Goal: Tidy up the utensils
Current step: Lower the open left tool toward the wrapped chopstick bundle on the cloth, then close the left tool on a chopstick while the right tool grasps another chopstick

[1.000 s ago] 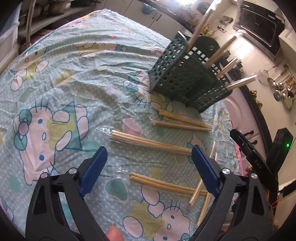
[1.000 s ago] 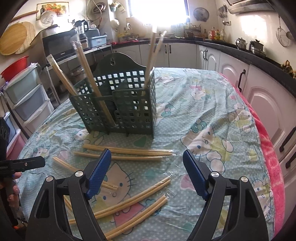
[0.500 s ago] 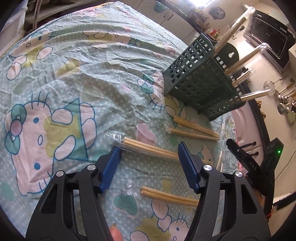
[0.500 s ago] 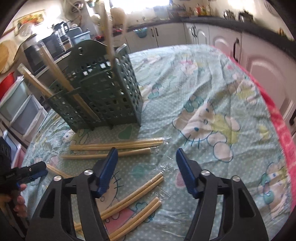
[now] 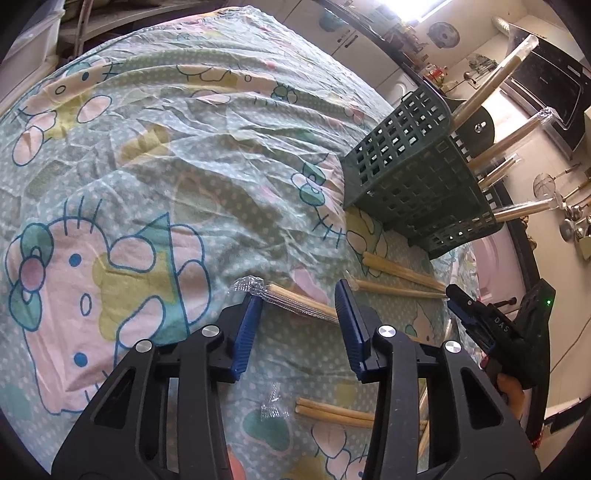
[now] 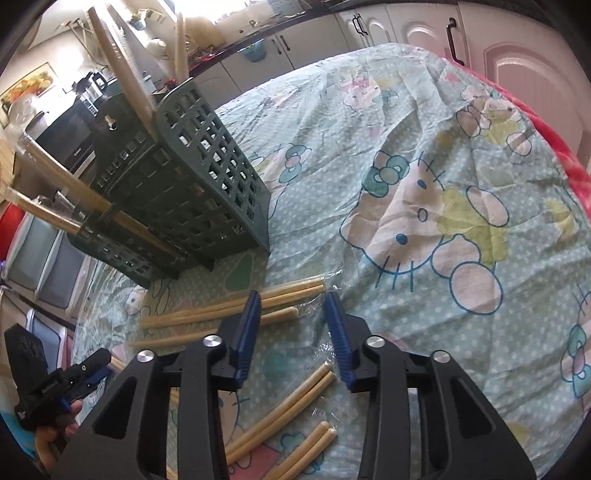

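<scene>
A dark green slotted basket (image 5: 413,184) (image 6: 192,192) stands on the table with several wrapped chopsticks leaning out of it. More wrapped chopstick pairs lie flat on the cloth in front of it. My left gripper (image 5: 297,295) hovers low over one wrapped pair (image 5: 284,293). Its jaws are closing, the pair lies between the blue pads, and they do not press on it. My right gripper (image 6: 291,299) is closing over the ends of other chopsticks (image 6: 286,293) by the basket, also without pressing.
A cartoon-print tablecloth (image 5: 147,147) covers the table. Loose pairs lie nearer me (image 5: 332,410) (image 6: 280,402). Each view shows the other hand-held gripper (image 5: 476,317) (image 6: 74,376) at its edge. Kitchen cabinets (image 6: 406,33) and a counter surround the table.
Both grippers have come lower and closer to the chopsticks on the cloth, and both pairs of jaws have narrowed a lot. The right gripper has rolled, so the basket now looks tilted.
</scene>
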A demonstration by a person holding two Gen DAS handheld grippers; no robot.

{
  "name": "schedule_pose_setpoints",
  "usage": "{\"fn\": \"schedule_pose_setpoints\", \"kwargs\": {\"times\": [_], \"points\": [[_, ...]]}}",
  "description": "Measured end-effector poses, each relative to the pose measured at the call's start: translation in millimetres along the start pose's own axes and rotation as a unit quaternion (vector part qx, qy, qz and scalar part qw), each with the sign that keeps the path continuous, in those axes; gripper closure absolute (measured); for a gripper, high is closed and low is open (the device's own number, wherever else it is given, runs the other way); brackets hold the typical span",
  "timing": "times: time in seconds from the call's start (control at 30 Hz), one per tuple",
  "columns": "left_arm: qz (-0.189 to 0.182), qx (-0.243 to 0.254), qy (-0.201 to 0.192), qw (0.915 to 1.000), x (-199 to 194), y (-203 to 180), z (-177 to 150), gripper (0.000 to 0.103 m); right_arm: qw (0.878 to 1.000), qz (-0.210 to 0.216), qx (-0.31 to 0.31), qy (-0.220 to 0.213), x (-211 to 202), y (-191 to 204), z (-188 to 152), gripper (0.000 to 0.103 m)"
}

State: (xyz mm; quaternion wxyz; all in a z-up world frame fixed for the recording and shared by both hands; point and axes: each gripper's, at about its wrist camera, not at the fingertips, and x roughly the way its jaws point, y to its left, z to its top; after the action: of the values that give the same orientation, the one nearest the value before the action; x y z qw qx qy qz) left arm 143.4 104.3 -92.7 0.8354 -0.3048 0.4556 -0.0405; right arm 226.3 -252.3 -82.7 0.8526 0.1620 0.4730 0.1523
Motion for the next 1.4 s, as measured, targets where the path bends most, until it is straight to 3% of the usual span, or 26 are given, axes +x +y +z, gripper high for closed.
{"fn": "schedule_pose_setpoints", "kwargs": {"times": [0.23,0.4,0.93,1.4], "points": [[0.005,-0.007,-0.004,1.0000,3,4,4,0.079,1.000,-0.008,0.002,-0.002,3,-5,1,0.095],[0.006,-0.010,-0.005,0.9999,4,6,5,0.081,1.000,-0.009,-0.002,-0.007,-1,-5,0,0.099],[-0.004,-0.008,-0.013,0.9999,-5,10,6,0.092,0.997,-0.004,-0.050,-0.050,-36,20,-1,0.100],[-0.021,0.060,-0.077,0.9950,-48,-29,13,0.096,0.986,0.014,-0.129,-0.100,-70,63,-2,0.100]]}}
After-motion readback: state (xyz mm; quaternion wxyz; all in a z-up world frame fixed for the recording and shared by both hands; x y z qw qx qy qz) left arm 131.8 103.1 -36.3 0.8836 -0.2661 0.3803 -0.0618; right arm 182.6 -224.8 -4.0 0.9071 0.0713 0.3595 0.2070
